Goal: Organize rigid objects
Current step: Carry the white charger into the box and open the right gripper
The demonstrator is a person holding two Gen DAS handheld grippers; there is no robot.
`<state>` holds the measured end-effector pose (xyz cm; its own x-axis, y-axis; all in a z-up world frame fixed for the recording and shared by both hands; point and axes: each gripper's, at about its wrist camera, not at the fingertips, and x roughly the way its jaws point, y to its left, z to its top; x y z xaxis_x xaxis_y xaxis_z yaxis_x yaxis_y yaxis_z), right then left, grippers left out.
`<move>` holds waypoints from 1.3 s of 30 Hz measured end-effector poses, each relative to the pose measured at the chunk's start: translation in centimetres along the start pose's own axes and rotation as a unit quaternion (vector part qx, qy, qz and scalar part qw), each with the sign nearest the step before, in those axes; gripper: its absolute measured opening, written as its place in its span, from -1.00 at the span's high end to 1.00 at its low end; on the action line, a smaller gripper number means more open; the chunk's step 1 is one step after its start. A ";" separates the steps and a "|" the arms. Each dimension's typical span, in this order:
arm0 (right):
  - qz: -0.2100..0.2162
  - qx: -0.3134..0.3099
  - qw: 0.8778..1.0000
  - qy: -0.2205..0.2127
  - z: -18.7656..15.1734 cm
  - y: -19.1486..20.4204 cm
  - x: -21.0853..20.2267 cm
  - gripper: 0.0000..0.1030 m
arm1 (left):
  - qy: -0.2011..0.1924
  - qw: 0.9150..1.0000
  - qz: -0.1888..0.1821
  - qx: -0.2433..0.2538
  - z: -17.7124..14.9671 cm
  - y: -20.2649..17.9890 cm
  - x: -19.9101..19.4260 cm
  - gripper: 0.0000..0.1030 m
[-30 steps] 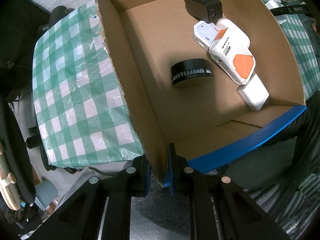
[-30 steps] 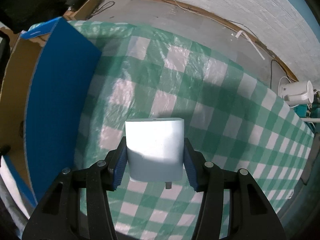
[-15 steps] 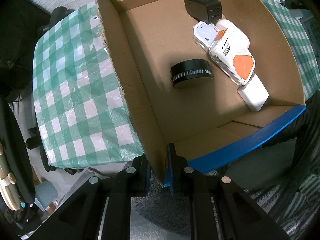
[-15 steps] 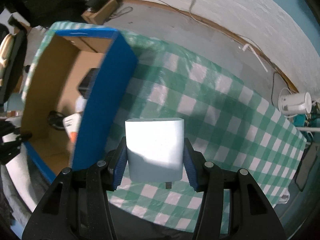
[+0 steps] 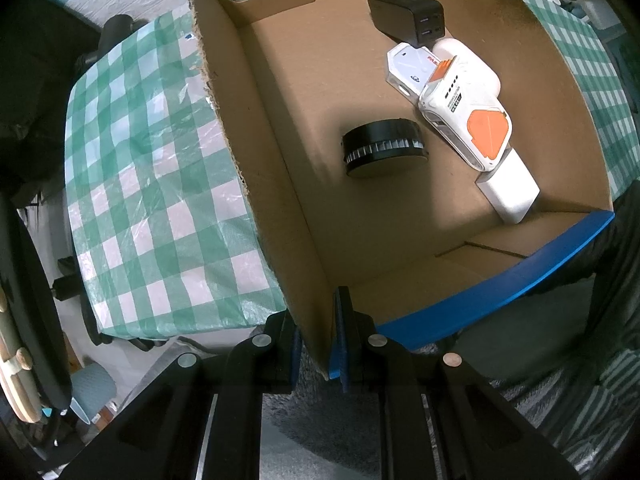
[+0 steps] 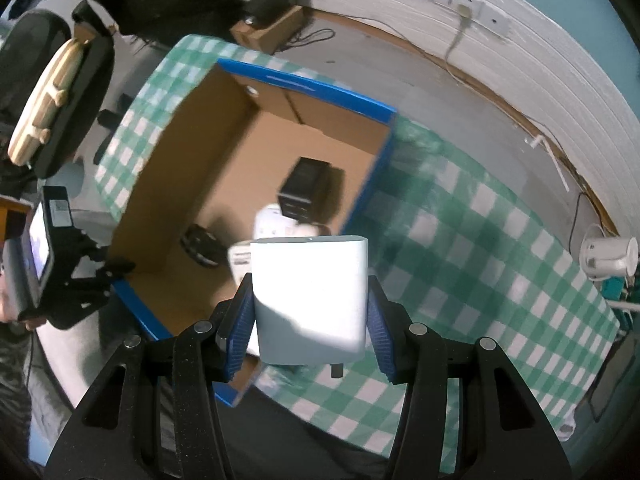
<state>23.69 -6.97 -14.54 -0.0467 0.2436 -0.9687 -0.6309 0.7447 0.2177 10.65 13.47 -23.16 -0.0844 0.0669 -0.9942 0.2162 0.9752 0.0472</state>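
Table [image 5: 152, 184], green-check cloth, spreads beyond and beside both sets of jaws; it bears the box. Box [image 5: 304, 184], open-topped cardboard with blue outer faces: its near corner wall stands between the left gripper's [image 5: 316, 344] jaws, which are pinched narrow on the card, probably to steady the box while it is loaded. Inside, ahead of the left jaws and well apart from them, lies the sorted stock: orange-and-white device [image 5: 468, 120], resting partly on a flat white pack [image 5: 408, 70]; black charger [image 5: 408, 16] at the far wall, just beyond the pack; black disc [image 5: 384, 152] alone mid-floor; white adapter [image 5: 510, 192] touching the device's near end. Right gripper [image 6: 308, 312]: jaws part-closed on a white block [image 6: 310, 296], blue pads flat against its two sides, a small prong showing below it. The block hangs in the air, with the box beyond and to the left of the jaws, seemingly bound for the free floor there. Not yet placed.
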 end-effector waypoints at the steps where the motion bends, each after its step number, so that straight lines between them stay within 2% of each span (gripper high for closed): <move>1: -0.001 -0.001 1.000 0.001 0.2 0.4 0.2 -0.01 | 0.000 1.000 0.001 0.000 0.0 0.0 0.0 0.74; 10: -0.005 -0.017 1.000 0.024 1.3 3.2 3.2 -0.01 | -0.004 1.000 -0.003 -0.003 0.1 0.0 0.2 0.74; 17: -0.025 -0.003 0.999 0.040 1.0 2.8 6.0 -0.02 | -0.007 1.000 -0.005 -0.003 0.1 0.3 0.3 0.74; 21: -0.017 0.008 0.999 0.043 0.8 2.5 6.7 -0.02 | -0.009 1.000 -0.007 -0.003 -0.1 0.4 0.3 0.74; 25: -0.025 0.014 0.999 0.033 0.7 2.3 6.4 -0.01 | -0.009 1.000 -0.006 -0.003 -0.1 0.4 0.3 0.74; 32: -0.006 0.041 0.999 0.010 0.1 1.4 4.6 -0.03 | -0.009 1.000 -0.003 -0.004 -0.2 0.2 0.4 0.74; 39: -0.005 0.058 0.998 -0.036 -1.3 0.8 1.4 -0.22 | -0.014 1.000 -0.002 -0.012 -0.4 0.1 0.2 0.72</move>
<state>22.11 -6.84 -15.90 0.0187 0.2768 -0.9607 -0.5376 0.8130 0.2238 10.25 13.71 -23.31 -0.0569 0.0580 -0.9967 0.1933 0.9801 0.0460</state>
